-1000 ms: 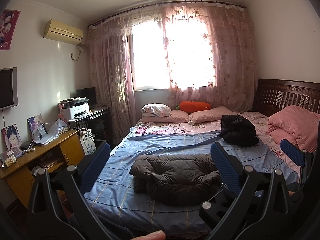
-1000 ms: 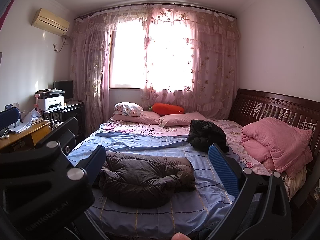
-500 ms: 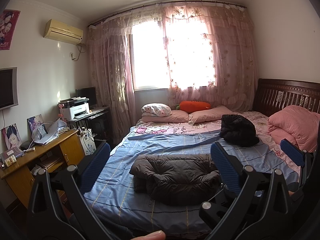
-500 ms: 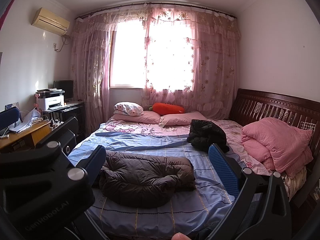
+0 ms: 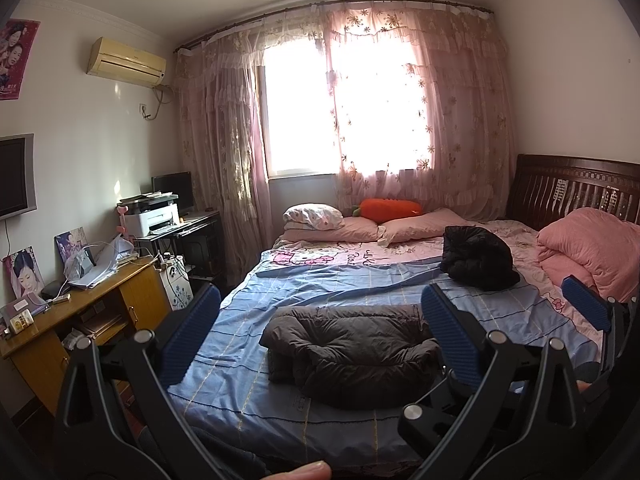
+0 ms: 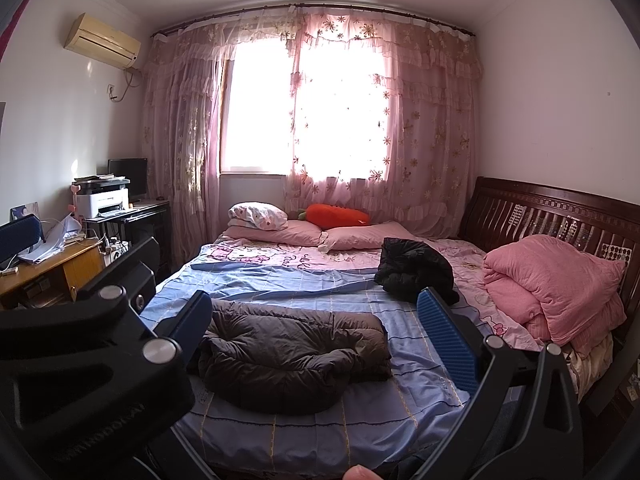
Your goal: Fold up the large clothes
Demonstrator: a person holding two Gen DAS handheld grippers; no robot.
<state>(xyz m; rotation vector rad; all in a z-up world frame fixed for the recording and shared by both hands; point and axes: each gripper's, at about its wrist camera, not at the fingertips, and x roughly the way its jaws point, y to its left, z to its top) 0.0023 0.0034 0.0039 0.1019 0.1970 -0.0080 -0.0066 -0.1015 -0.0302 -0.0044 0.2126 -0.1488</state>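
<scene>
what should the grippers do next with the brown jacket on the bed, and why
Probably bring both grippers forward and down to the brown puffer jacket. The left gripper and right gripper are both open, hold nothing, and are short of the bed, where the jacket lies bunched up rather than flat.

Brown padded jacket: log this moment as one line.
brown padded jacket bundled on blue sheet | black jacket heaped behind | left gripper open, empty | right gripper open, empty
</scene>
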